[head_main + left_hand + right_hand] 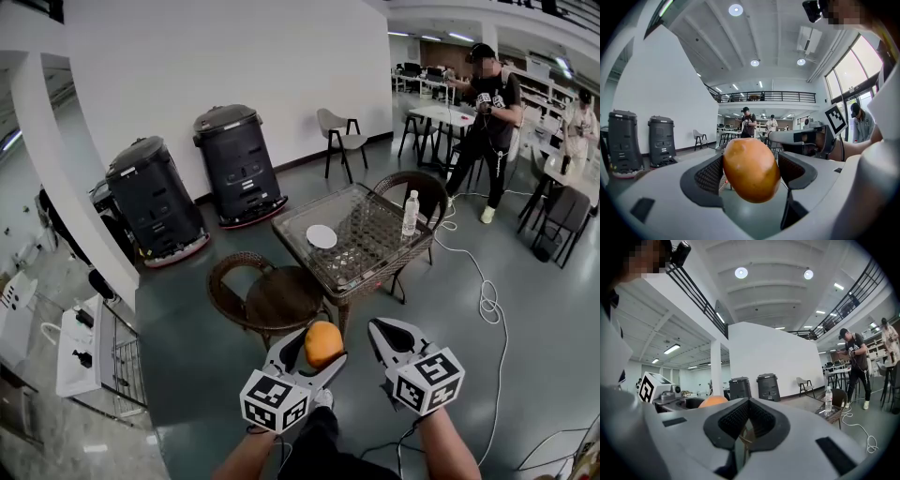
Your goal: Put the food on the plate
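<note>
Orange food [751,169] in left gripper [322,347]; wicker chair [272,298] between it and plate [322,236].

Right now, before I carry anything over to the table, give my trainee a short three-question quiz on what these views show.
1. True or false: the right tongs are shut with nothing between them.
2. What do the left tongs hold? A: a cup. B: an orange round food. C: a spoon.
3. What stands on the glass-topped table besides the white plate?
Key: 1 true; 2 B; 3 a water bottle.
</note>
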`<state>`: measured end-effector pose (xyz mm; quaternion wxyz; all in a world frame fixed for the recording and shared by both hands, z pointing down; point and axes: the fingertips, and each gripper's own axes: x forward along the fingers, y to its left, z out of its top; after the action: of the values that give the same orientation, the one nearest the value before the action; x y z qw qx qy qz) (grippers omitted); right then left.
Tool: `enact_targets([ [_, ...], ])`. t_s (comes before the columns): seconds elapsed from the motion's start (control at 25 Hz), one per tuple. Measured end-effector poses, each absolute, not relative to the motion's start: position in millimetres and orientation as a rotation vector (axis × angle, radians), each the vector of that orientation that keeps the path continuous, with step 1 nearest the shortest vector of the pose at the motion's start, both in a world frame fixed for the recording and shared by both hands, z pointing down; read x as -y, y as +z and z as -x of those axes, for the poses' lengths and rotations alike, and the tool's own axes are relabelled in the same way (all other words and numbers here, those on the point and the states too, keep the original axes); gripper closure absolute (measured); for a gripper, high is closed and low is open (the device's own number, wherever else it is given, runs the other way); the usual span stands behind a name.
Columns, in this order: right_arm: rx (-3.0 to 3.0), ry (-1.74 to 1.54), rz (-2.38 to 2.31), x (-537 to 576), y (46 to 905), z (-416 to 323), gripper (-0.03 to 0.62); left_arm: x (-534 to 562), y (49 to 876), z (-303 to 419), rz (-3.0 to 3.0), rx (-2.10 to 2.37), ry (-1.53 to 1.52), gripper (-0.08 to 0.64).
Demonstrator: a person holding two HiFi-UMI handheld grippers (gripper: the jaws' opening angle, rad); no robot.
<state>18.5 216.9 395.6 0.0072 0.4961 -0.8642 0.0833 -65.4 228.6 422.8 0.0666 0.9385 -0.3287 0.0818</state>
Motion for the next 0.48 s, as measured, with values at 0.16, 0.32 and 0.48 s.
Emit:
enact_targets([
  [0.16,2.685,0.27,-1.552,-173,403,-19,0.588,-186,432,65,-2.818,0.979,0.247,0.193],
  [0.32,2.669,0.296,-1.56,-124,410,-19,0.588,-140,436,64,-2.815,0.951,0.256,0.193],
  [0.48,2.659,0.324,-1.573,-68,414,-15,0.588,-87,438,65,-2.818,0.921,0.275,0.193],
])
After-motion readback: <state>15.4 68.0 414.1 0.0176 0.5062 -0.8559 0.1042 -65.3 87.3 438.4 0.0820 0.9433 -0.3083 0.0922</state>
